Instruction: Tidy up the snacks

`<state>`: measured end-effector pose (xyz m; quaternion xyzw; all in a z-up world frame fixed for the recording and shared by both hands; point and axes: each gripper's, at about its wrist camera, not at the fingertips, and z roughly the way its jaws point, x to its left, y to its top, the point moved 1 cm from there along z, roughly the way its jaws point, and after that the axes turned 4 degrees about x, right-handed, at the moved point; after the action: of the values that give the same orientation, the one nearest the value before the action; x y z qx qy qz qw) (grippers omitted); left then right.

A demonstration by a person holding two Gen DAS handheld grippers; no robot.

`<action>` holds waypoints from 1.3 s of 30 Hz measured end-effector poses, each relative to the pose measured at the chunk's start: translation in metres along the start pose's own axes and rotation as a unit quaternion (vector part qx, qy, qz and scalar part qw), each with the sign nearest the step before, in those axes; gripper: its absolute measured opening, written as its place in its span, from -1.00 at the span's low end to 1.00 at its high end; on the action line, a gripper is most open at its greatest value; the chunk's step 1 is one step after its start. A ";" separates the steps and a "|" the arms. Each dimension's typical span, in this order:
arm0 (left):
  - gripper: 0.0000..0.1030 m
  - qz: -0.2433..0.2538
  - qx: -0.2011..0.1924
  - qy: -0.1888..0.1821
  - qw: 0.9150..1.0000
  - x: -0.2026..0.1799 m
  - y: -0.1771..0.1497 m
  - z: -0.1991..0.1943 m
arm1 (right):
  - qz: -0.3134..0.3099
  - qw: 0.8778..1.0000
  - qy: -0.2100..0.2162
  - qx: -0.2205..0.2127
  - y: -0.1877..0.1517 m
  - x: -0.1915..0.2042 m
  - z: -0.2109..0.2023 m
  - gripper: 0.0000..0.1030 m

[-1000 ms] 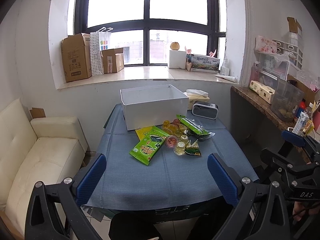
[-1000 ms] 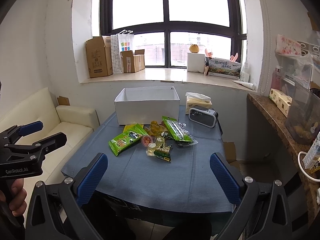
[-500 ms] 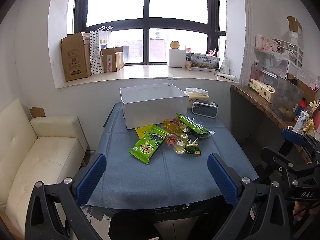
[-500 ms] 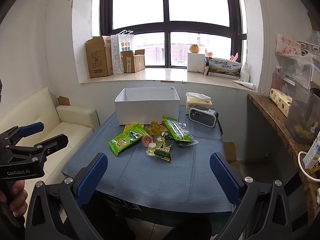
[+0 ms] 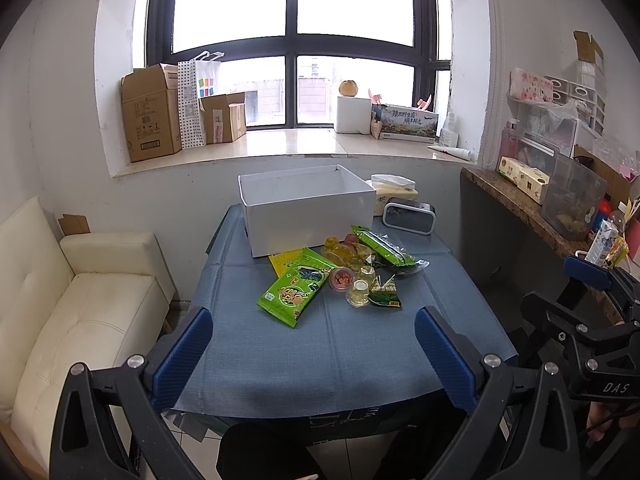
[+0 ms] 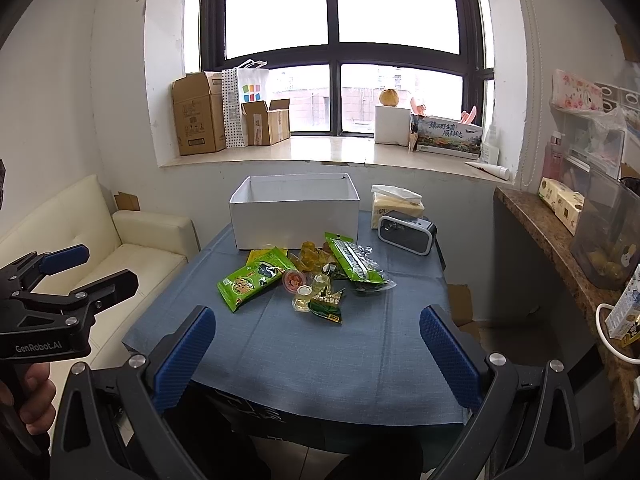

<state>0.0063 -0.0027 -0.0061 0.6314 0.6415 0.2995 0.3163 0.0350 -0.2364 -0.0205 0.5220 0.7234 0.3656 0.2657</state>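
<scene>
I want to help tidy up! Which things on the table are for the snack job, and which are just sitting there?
For the job:
white box
big green snack bag
long green packet
yellow packet
jelly cups
small green packet

Just sitting there:
clock
tissue pack
blue tablecloth

Table (image 5: pixel 360 360) w/ box (image 5: pixel 308 216), snacks (image 5: pixel 332 276), clock (image 5: pixel 408 220), tissues (image 5: pixel 394 190).
</scene>
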 end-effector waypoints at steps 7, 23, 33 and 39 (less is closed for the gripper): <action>1.00 -0.001 0.002 0.000 1.000 0.000 -0.001 0.002 | -0.001 1.000 -0.001 0.000 -0.001 0.000 0.000 1.00; 1.00 0.001 0.002 0.000 1.000 -0.001 -0.002 0.002 | -0.006 1.000 0.005 -0.001 -0.002 0.000 0.000 1.00; 1.00 0.002 0.017 0.000 1.000 0.002 0.000 0.027 | -0.017 1.000 0.015 -0.003 0.002 -0.014 0.037 1.00; 1.00 -0.006 0.042 -0.001 0.999 0.009 0.006 0.069 | -0.022 0.999 0.038 0.023 0.022 -0.038 0.109 1.00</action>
<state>0.0639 0.0055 -0.0445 0.6407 0.6566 0.2701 0.2922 0.1427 -0.2410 -0.0673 0.4974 0.7528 0.3623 0.2336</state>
